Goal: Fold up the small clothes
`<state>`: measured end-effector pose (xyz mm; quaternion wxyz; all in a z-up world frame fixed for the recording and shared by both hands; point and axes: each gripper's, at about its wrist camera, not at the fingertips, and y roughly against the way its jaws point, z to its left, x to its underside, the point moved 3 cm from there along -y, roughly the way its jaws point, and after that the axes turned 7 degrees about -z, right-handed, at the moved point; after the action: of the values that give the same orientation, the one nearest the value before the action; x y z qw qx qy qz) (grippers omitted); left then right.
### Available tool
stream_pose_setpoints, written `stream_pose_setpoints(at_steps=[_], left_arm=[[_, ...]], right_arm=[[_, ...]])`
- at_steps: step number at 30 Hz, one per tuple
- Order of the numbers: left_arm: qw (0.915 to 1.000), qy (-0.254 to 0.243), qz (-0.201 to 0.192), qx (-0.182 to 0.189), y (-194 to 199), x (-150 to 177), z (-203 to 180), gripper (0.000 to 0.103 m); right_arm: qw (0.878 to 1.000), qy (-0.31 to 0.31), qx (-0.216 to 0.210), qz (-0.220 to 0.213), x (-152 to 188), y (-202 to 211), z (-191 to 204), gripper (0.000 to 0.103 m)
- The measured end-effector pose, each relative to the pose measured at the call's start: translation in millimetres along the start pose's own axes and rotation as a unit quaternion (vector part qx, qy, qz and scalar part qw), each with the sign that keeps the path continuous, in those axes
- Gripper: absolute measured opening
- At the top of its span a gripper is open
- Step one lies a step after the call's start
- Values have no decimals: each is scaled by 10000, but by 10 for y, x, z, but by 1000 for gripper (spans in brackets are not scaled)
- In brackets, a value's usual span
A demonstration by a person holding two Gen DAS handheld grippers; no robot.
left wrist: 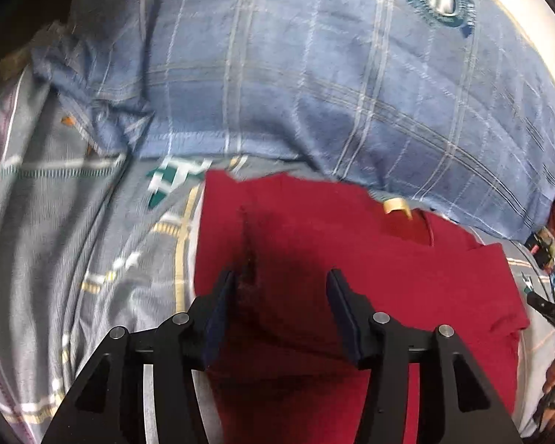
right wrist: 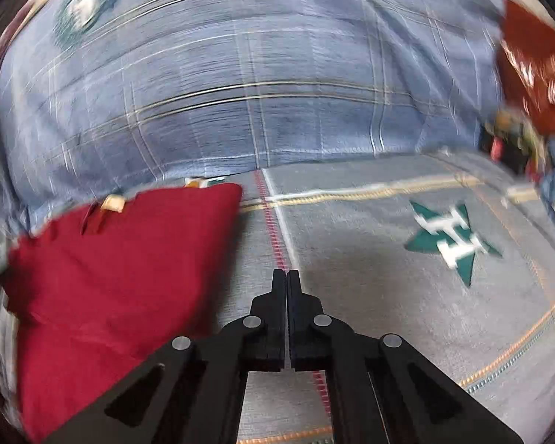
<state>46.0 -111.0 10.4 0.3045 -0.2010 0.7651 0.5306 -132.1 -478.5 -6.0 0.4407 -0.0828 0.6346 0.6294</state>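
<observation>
Left tool [left wrist: 281, 281] stands with its jaws about half apart, directly over the red garment [left wrist: 351, 277]; nothing is pinched between the dark pads, though a raised crease of the red cloth runs close beside the inner face of the left-hand pad, and whether it touches is hard to tell in the shadow. Right tool [right wrist: 286, 277] has its two fingers pressed flat together with nothing between them, and it hangs over bare bed sheet [right wrist: 370, 314], clear of the cloth.

From the left tool the garment spreads forward and to the right, already lying as a folded, roughly rectangular block with a tan neck label [left wrist: 397, 207] at its far edge. From the right tool the same garment [right wrist: 111, 277] lies off to the left, its nearest edge just beside the tool's linkage, its long side running away toward the blue checked pillow [right wrist: 240, 92] behind.

So the left hand is the nearer one by a good margin: it is above the cloth, while the right would have to swing left and open before it could take an edge. My reading is that the next fold turns on the crease under the left tool.

Beyond the garment, a green star motif [right wrist: 451, 244] marks the sheet, and reddish clutter [right wrist: 536, 63] sits blurred at the far right.
</observation>
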Motion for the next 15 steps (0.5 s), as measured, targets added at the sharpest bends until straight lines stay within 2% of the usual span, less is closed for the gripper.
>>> stream_pose_setpoints(at_steps=[2,3,4,5,6,7,8,9,10,14,15], left_arm=[[9999,151,-7,32,16,-13,39,51],[9999,137,-50,-2,36,-22,45,51],[9999,100,-97,-44,56,-33,40,51],[9998,51,-147,-93,68,-40,29,51],[9998,14,-171,-126,76,-43,16,51],[9998,-3,-169,-134,74,-38,6,51],[9998,-7,-139,-122,66,-29,-8,51],[9999,-8,-116,-111,62,-20,-16,51],[9999,-9,-118,-104,78,-12,-18,51],[9994,-85,-302,-135,172,-32,-21,52],[9994,-131,-295,-151,169,-24,-32,53]], right_arm=[[9969,-572,-537,-45,-23,55,-61,11],[9959,-608,-666,-69,-39,83,-26,16],[9946,-531,-889,-75,-50,122,77,42],[9932,-401,-1093,-69,-38,150,193,76],[9924,-274,-1196,-77,0,162,285,82],[9931,-146,-1162,-42,32,128,366,79],[9940,1,-1085,110,89,42,461,72],[9942,107,-1048,235,127,-25,512,56],[9938,331,-940,495,210,-159,591,12],[9948,657,-750,200,146,49,587,5],[9960,736,-510,58,112,105,522,4]])
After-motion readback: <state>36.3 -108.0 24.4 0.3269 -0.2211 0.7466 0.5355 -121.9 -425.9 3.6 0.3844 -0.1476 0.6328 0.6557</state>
